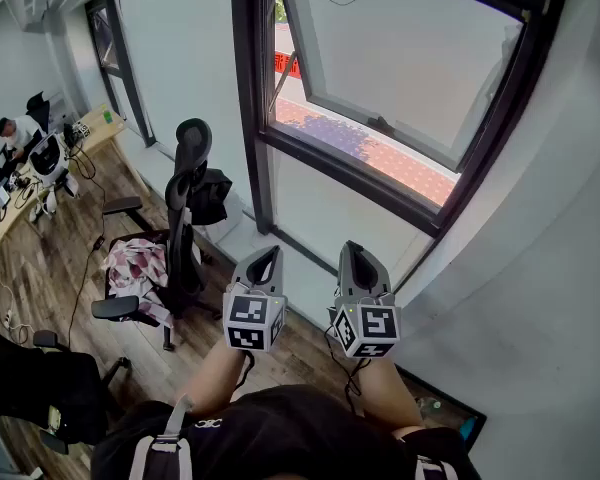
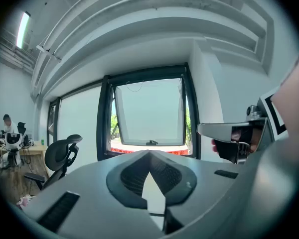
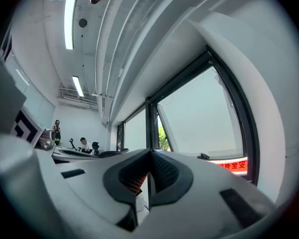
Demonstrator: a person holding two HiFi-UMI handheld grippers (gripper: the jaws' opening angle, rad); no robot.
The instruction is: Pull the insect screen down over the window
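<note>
**Head view:** You stand facing the window (image 1: pixel 400 63), its dark-framed sash swung outward at the bottom. Your left gripper (image 1: pixel 268 254) and right gripper (image 1: pixel 353 249) are raised side by side below the sill and well short of the glass. Both have their jaws pressed together on nothing. To your left, a black office chair (image 1: pixel 185 198) carries a patterned cloth (image 1: pixel 135 263) on its seat. Farther left, a person (image 1: pixel 10 130) sits at a desk (image 1: pixel 98 128).

**Left gripper view:** The left gripper (image 2: pixel 149 154) points almost level at the window (image 2: pixel 149 111), jaws meeting at the tips with nothing between them. The sash handle (image 2: pixel 152 143) shows at the lower edge of the pane. The right gripper (image 2: pixel 234 131) shows at the right, and the office chair (image 2: pixel 60 156) at the left.

**Right gripper view:** The right gripper (image 3: pixel 149 154) is likewise closed and empty, tilted slightly up toward the window (image 3: pixel 199 118). A red sign (image 3: pixel 234 164) glows outside, and strip lights (image 3: pixel 70 16) run along the ceiling.

The insect screen cannot be picked out in any view (only the frame and the open sash are clear).
</note>
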